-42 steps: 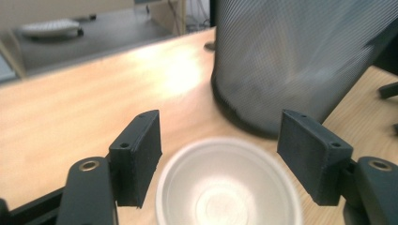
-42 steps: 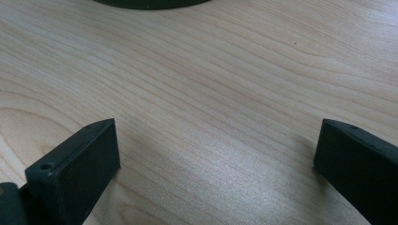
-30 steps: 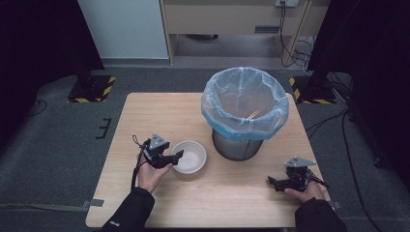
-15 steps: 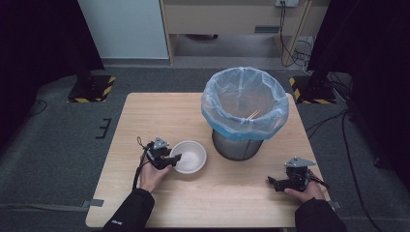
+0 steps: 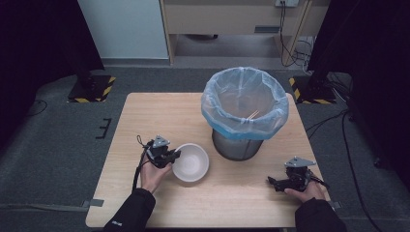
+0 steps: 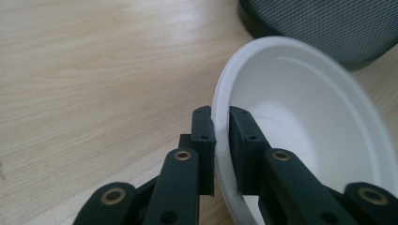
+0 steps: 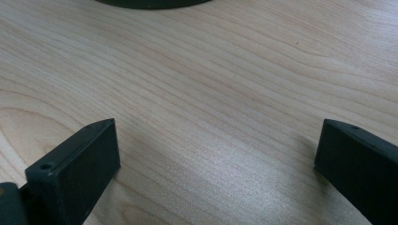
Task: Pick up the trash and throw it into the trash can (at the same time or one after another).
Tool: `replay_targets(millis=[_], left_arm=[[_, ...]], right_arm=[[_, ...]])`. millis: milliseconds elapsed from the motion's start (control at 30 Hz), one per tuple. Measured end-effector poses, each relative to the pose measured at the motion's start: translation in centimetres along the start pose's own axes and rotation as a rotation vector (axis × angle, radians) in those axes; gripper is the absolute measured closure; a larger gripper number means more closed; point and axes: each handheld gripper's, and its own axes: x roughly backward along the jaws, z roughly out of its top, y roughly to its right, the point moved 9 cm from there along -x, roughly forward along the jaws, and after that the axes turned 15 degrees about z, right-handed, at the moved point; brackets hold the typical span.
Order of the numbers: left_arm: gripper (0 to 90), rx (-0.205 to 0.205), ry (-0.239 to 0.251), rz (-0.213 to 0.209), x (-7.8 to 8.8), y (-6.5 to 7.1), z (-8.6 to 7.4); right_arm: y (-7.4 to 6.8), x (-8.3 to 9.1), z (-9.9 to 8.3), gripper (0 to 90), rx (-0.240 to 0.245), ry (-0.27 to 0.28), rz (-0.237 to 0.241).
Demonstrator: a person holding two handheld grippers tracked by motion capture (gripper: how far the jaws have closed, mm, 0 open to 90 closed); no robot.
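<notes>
So I've got the left gripper (image 5: 173, 155) pinching the rim of a white bowl (image 5: 191, 162), one jaw outside the wall and one inside, squeezed tight on the thin edge. In the left gripper view the bowl (image 6: 309, 122) looks empty: smooth, matte, probably foam or paper, round with a faint ring around the bottom. It sits on the wooden table (image 5: 159, 111), toward the near-left part, just beside the bin.

The bin (image 5: 244, 113) is a dark mesh cylinder with a translucent pale blue bag liner puffed out over the top and folded down around the rim. Down inside the bag I can spot a couple of thin pale sticks (image 5: 252, 115), can't tell what they are exactly. The mesh weave shows nicely at the top of the left gripper view (image 6: 324, 23).

My right gripper (image 5: 274, 183) rests on the table near the front-right corner, well apart from the bowl, jaws spread wide with nothing between them, just bare light wood grain (image 7: 225, 93) in the right gripper view, with the bin's dark base (image 7: 150, 3) at the top edge.
</notes>
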Motion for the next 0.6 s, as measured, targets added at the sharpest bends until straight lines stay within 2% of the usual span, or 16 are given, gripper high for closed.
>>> replay_targets(millis=[167, 300, 600], left_arm=[[83.1, 0.006, 0.044, -0.014, 1.2, 0.3, 0.9], [83.3, -0.019, 0.061, -0.006, 2.0, 0.3, 1.3], [83.3, -0.023, 0.139, -0.001, 4.4, 0.1, 2.8]], right_arm=[[0.0, 0.0, 0.0, 0.6, 0.0, 0.0, 0.0], [0.0, 0.0, 0.0, 0.6, 0.0, 0.0, 0.0], [0.0, 0.0, 0.0, 0.6, 0.0, 0.0, 0.0]])
